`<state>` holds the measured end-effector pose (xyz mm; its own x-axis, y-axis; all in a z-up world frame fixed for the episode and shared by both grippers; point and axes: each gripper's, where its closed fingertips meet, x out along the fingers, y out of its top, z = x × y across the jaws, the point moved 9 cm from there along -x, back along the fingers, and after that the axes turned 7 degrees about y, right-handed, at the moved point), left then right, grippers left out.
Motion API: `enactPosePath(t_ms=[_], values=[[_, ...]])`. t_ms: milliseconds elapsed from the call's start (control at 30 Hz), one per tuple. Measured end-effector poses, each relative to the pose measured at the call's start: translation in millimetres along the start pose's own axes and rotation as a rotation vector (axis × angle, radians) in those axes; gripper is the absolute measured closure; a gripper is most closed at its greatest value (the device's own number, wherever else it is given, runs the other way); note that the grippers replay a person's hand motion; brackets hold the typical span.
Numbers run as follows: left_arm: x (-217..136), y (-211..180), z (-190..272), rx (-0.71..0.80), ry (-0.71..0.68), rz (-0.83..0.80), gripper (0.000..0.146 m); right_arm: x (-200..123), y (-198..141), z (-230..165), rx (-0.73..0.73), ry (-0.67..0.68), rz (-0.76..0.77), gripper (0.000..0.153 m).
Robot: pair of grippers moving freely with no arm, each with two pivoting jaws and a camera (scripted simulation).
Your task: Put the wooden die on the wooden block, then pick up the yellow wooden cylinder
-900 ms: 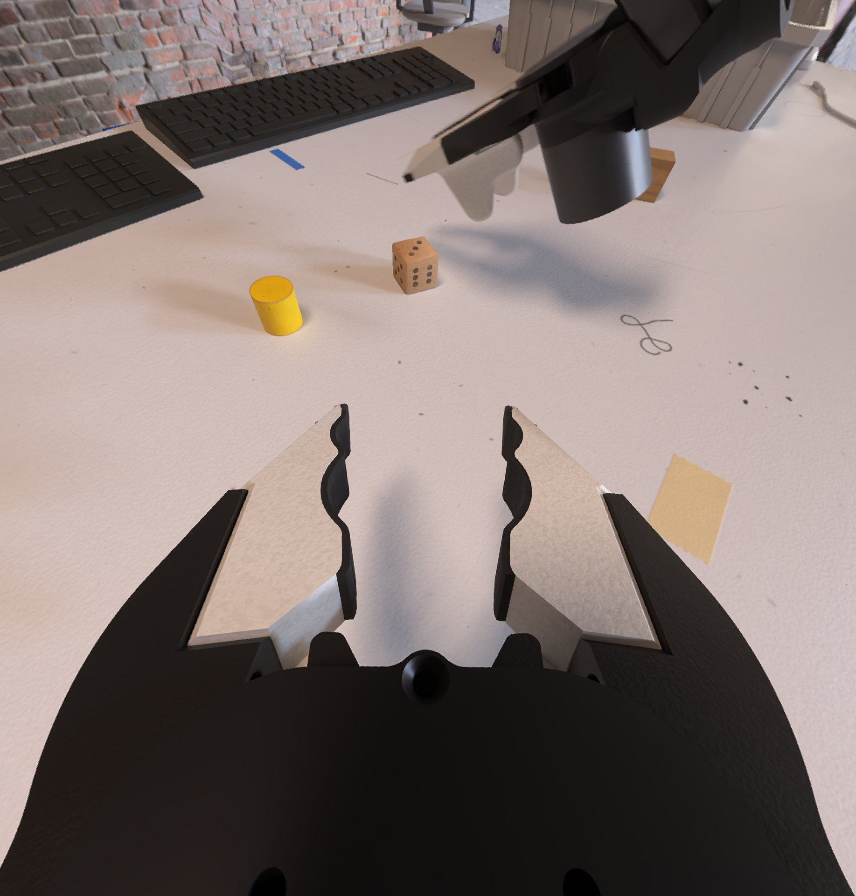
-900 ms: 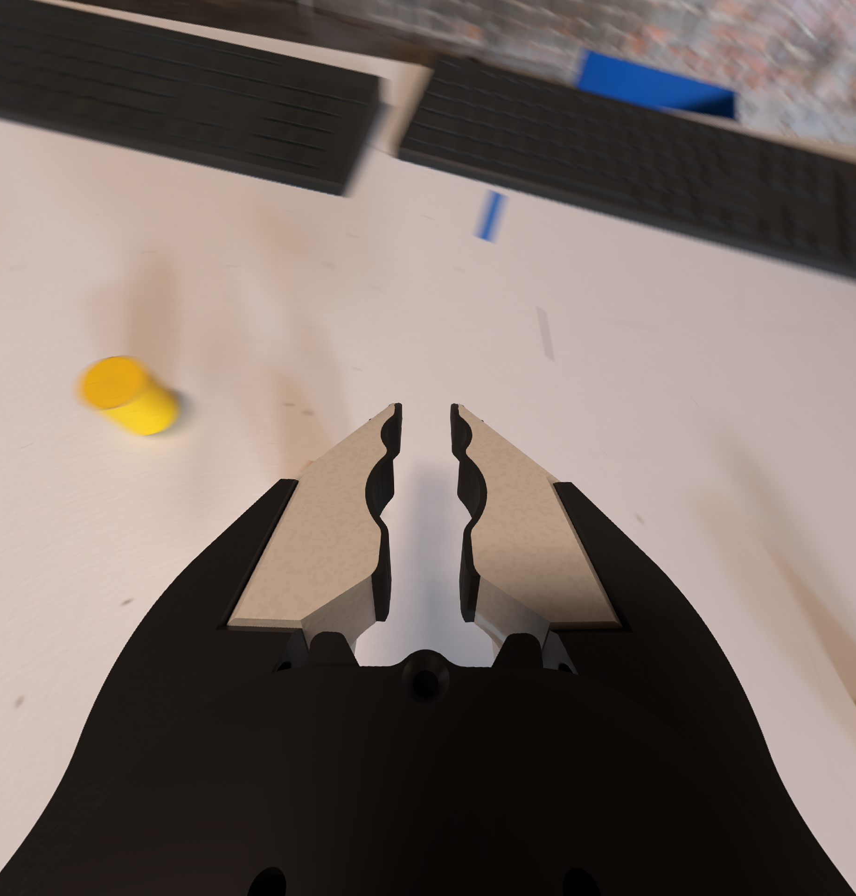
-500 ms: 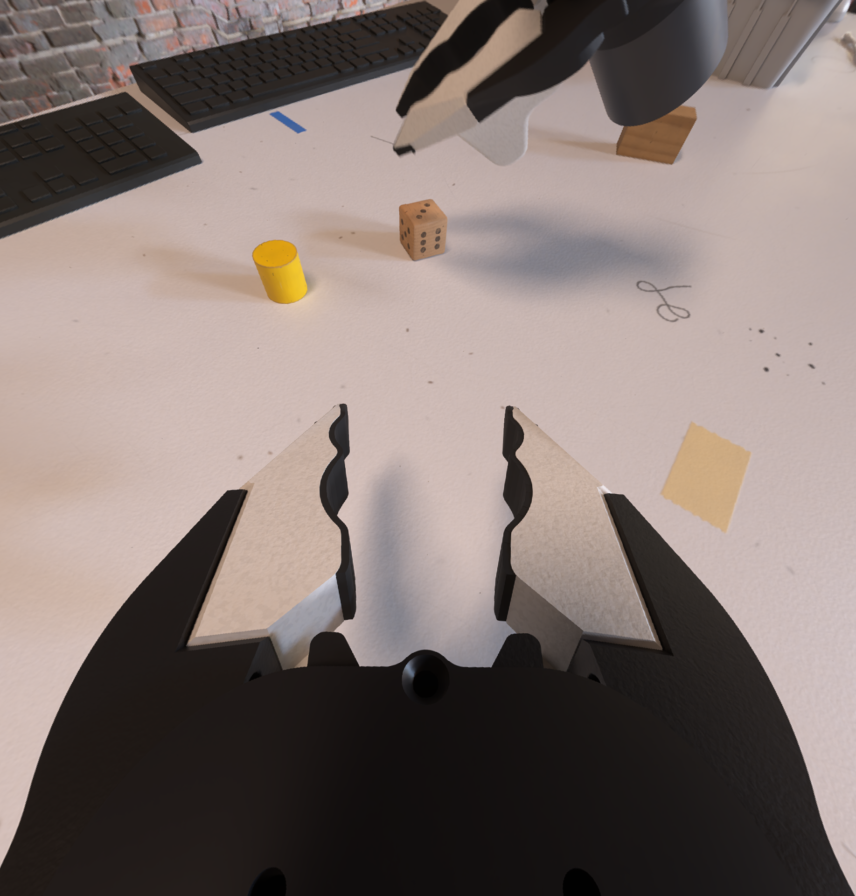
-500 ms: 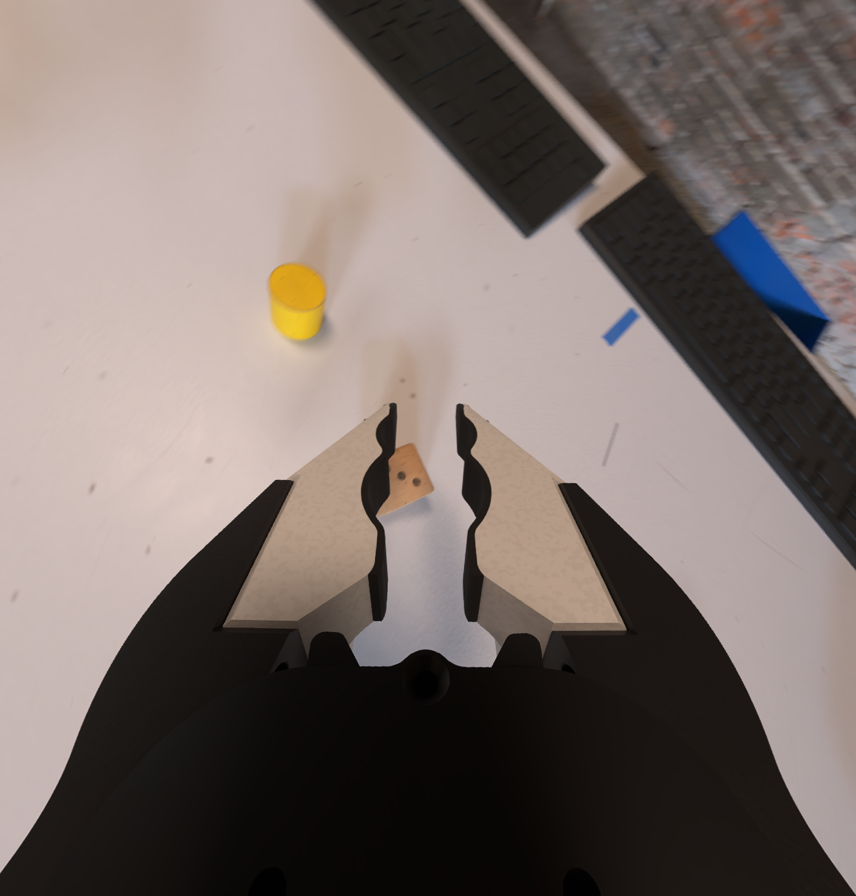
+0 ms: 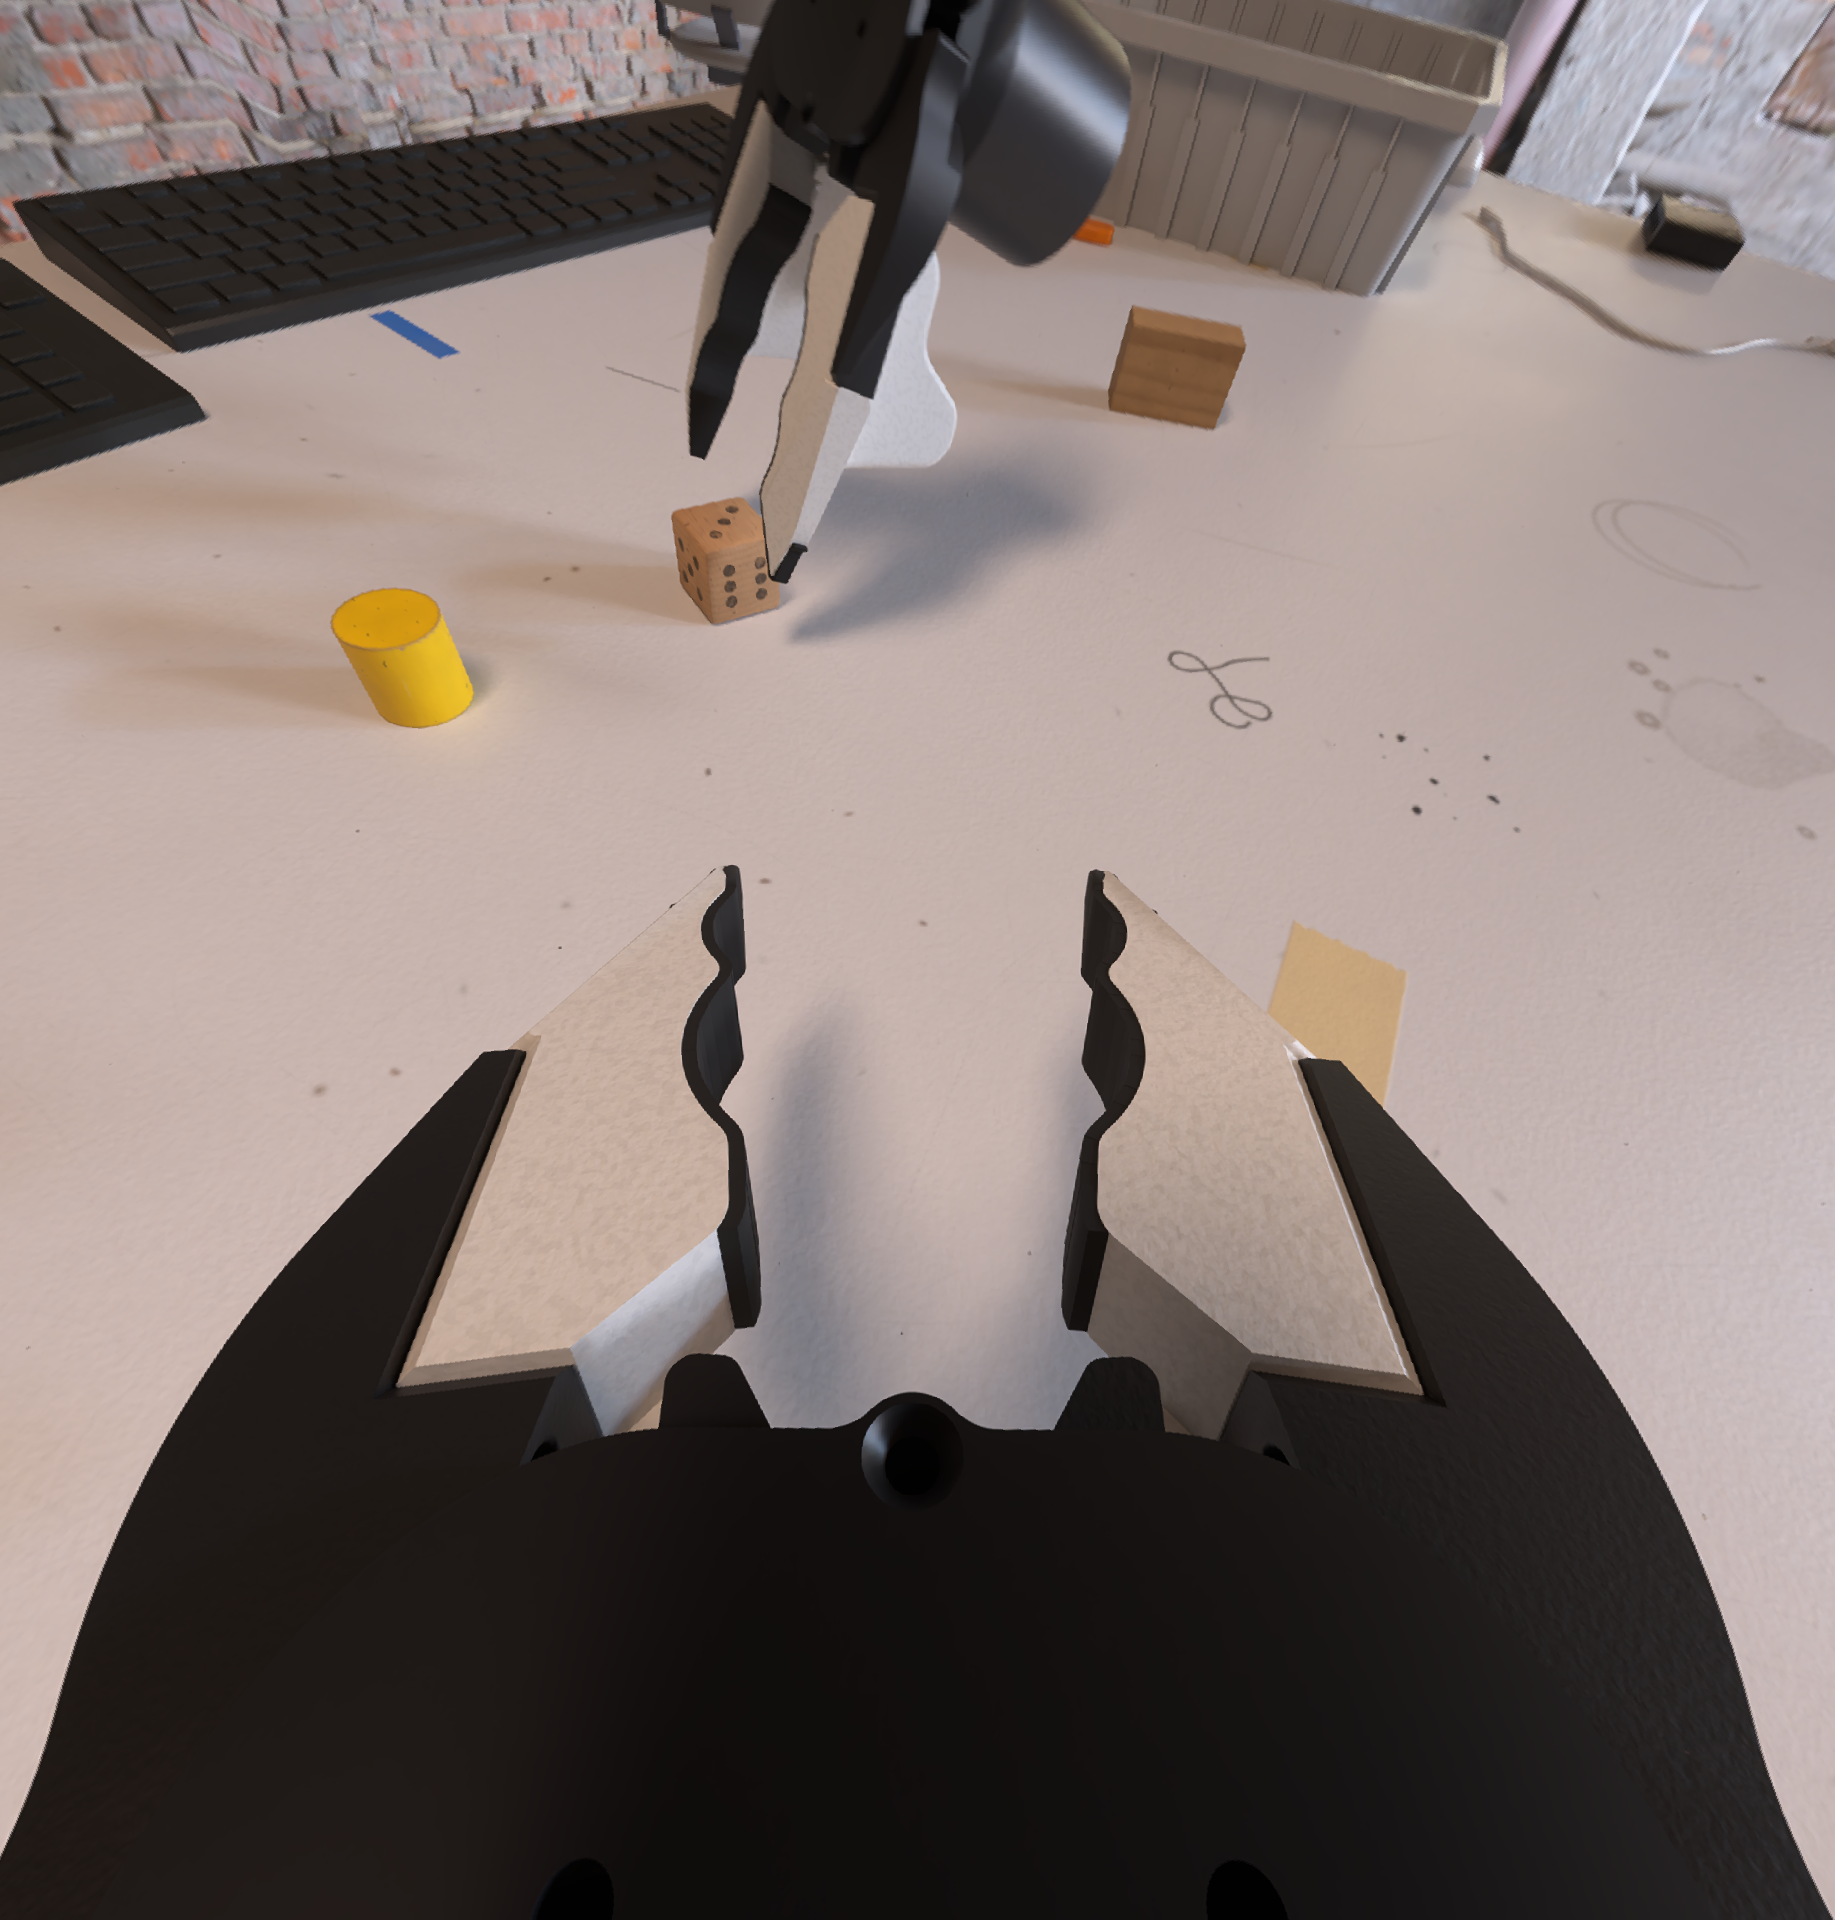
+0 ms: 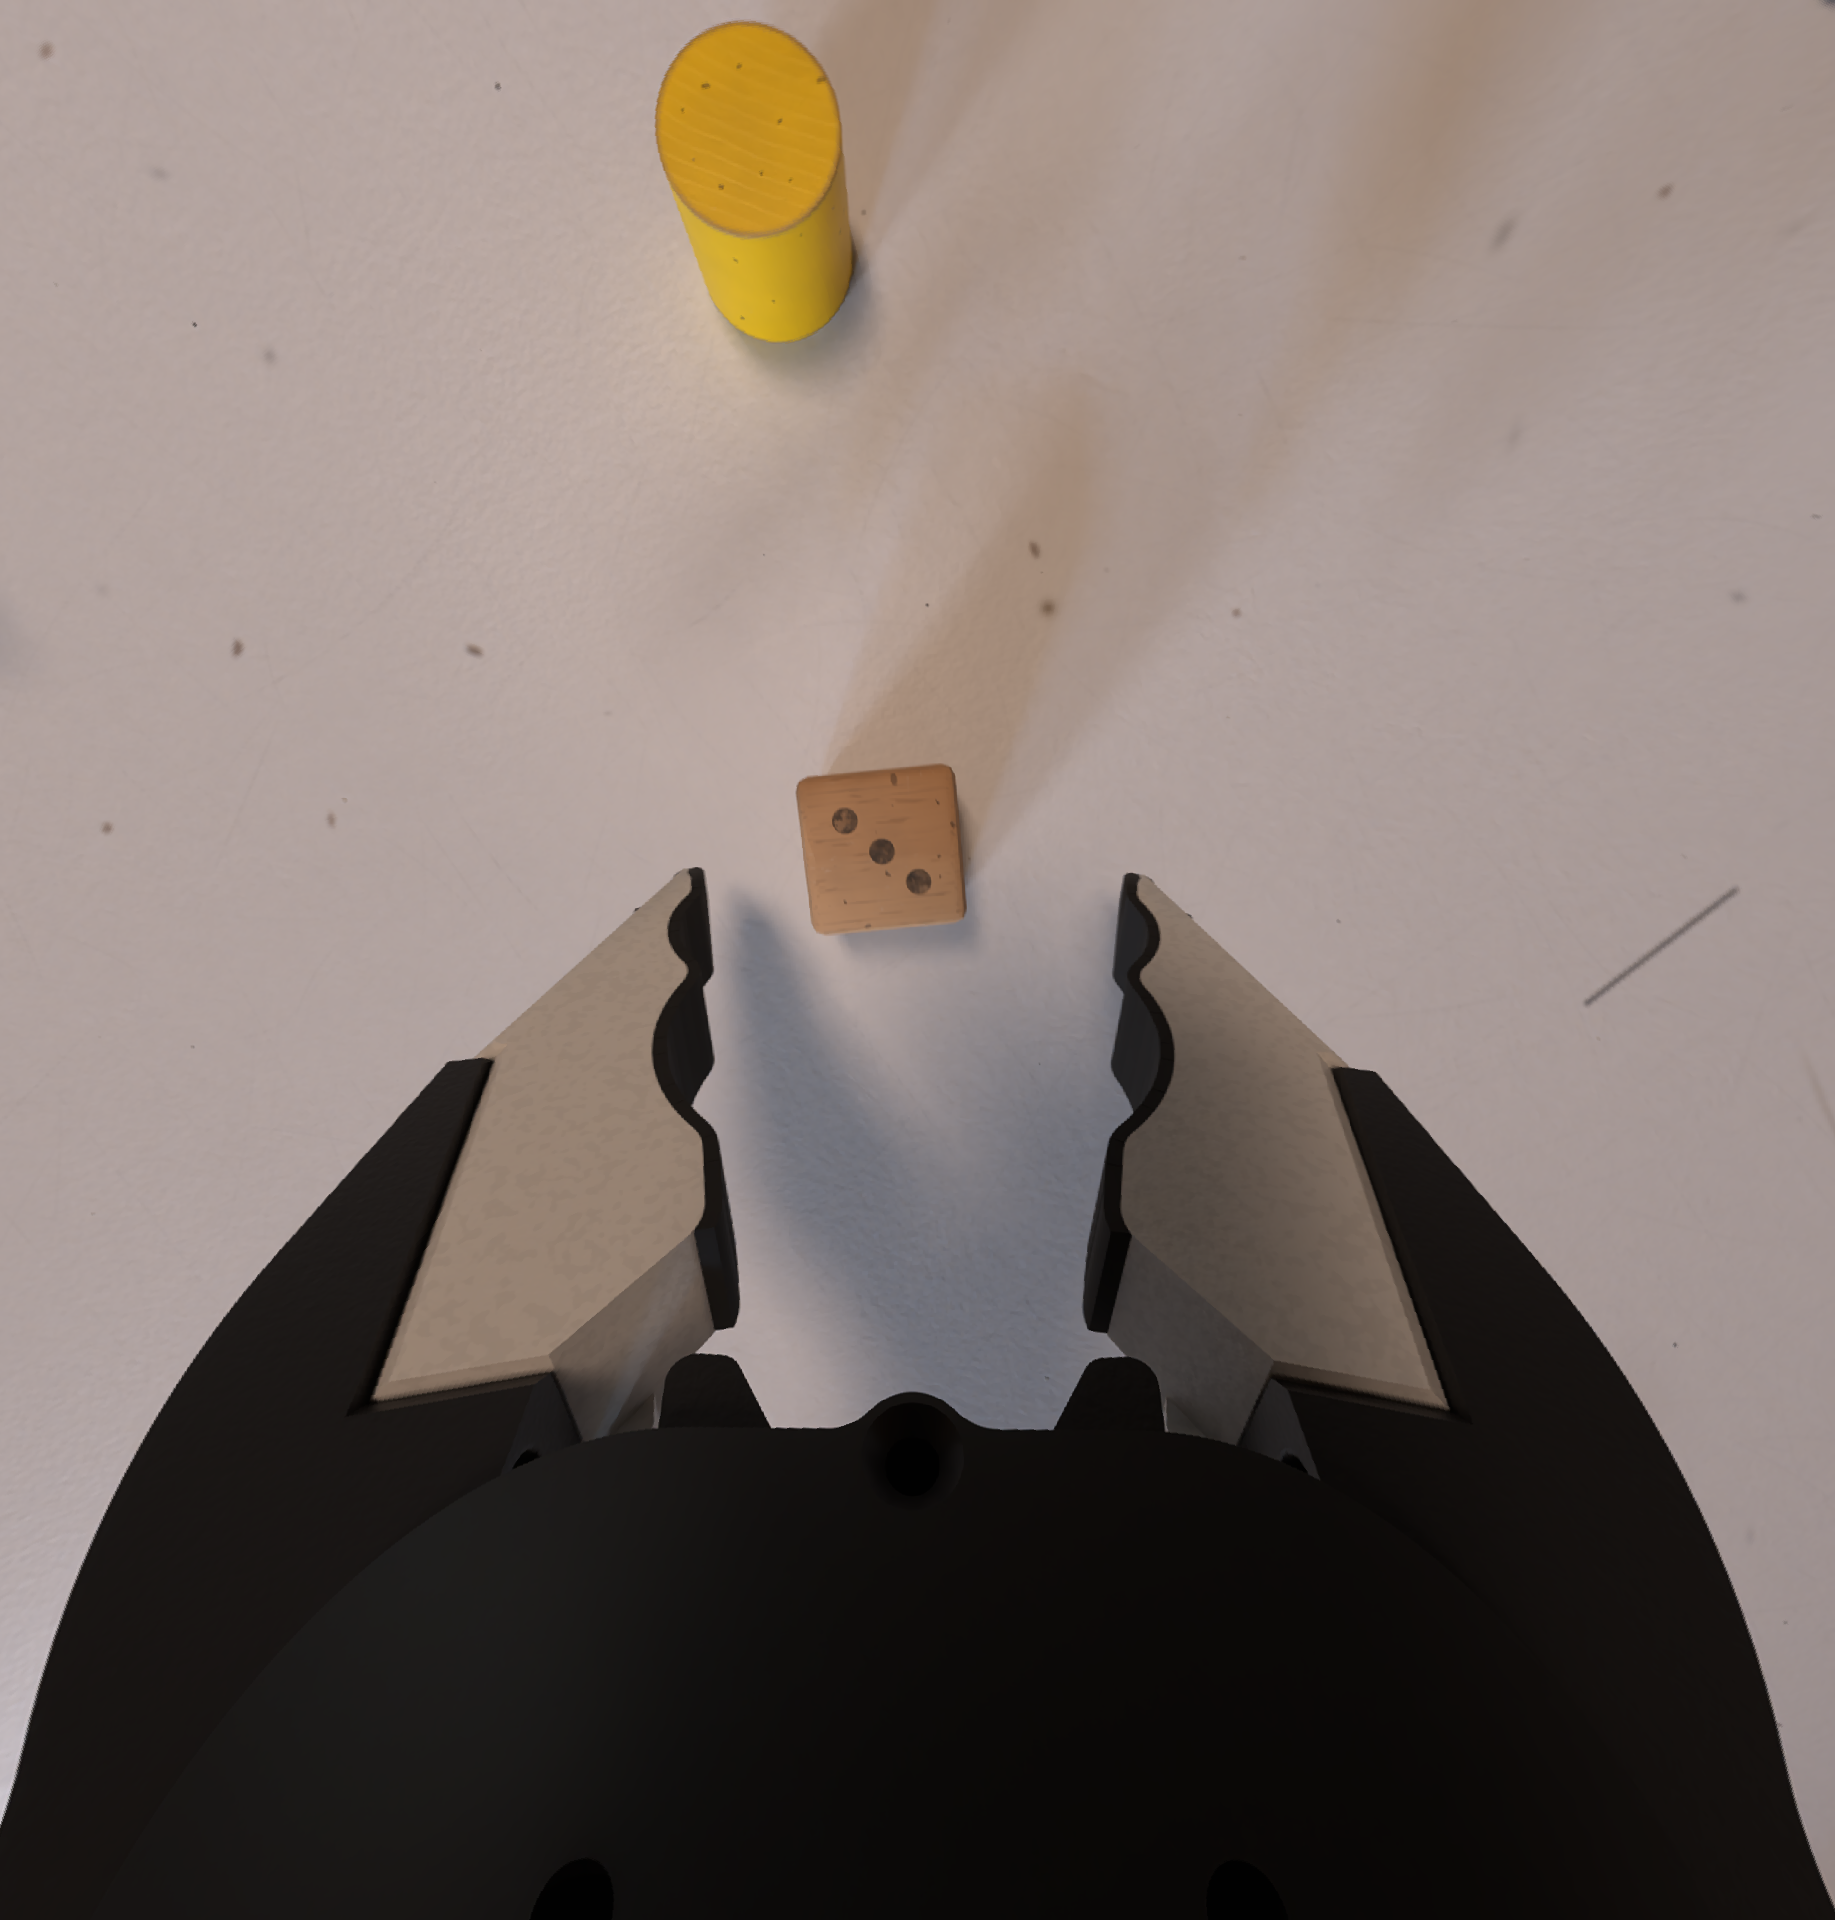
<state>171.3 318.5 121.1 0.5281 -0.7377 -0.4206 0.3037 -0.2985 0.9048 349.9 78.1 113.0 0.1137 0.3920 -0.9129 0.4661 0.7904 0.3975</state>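
Spanning white table (image 5: pixel 996 727), brick wall (image 5: pixel 269 62)

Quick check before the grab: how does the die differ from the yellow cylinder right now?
The die is a bare-wood cube with dark dots; the cylinder is round and painted yellow. The die is shorter; the cylinder stands taller on its flat end. The die sits just ahead of the open right tool, in line with the gap between its tips; the cylinder stands farther off, with nothing near it. Both rest on the white table.

Bright, even light – soft shadows on table (image 5: pixel 996 727), sharp focus, wide-angle warp at edges.
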Motion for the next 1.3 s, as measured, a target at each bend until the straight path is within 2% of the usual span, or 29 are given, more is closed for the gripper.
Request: enactPosePath(t_ms=[67,233,367,433,467,600,700,833,933,1033,1167,1300], values=[[1.9,-0.7,1.4,0.013,0.005,-0.017,0.080,4.6,4.6,0.5,-0.010,0.015,-0.040,0.068],[4.0,0.5,4.1,0.018,0.009,-0.033,0.079,17.4,7.1,0.6,-0.050,-0.015,-0.159,0.077],[6.8,1.3,6.8,0.011,0.003,-0.039,0.079,19.7,7.5,0.3,-0.068,-0.011,-0.167,0.096],[8.3,1.8,9.3,0.010,0.000,-0.036,0.079,20.1,7.5,-1.4,-0.088,0.021,-0.169,0.115],[9.0,2.1,10.8,0.009,-0.003,-0.034,0.079,20.1,7.4,-2.2,-0.085,0.017,-0.169,0.119],[10.8,2.0,18.1,0.014,-0.012,-0.028,0.079,17.4,5.8,-6.7,-0.056,-0.036,-0.193,0.119],[8.7,0.5,22.9,0.025,-0.011,-0.031,0.079,-3.9,2.8,-14.6,-0.049,-0.079,-0.198,0.119],[1.0,-0.2,26.2,0.037,0.000,-0.027,0.079,-76.9,-5.9,-18.1,0.005,-0.163,-0.077,0.119],[-5.9,1.0,27.4,0.033,0.005,-0.012,0.079,-138.5,-32.9,-8.5,0.091,-0.269,-0.013,0.119],[-11.7,2.2,28.4,0.030,0.012,0.006,0.079,-177.6,-86.5,13.8,0.264,-0.356,-0.019,0.119],[-12.2,1.1,31.1,0.013,-0.008,0.027,0.080,-175.9,-168.8,36.9,0.479,-0.337,-0.073,0.119],[-5.4,-0.2,34.1,-0.009,-0.041,0.029,0.080,-152.8,-219.6,43.2,0.577,-0.285,-0.079,0.119]])
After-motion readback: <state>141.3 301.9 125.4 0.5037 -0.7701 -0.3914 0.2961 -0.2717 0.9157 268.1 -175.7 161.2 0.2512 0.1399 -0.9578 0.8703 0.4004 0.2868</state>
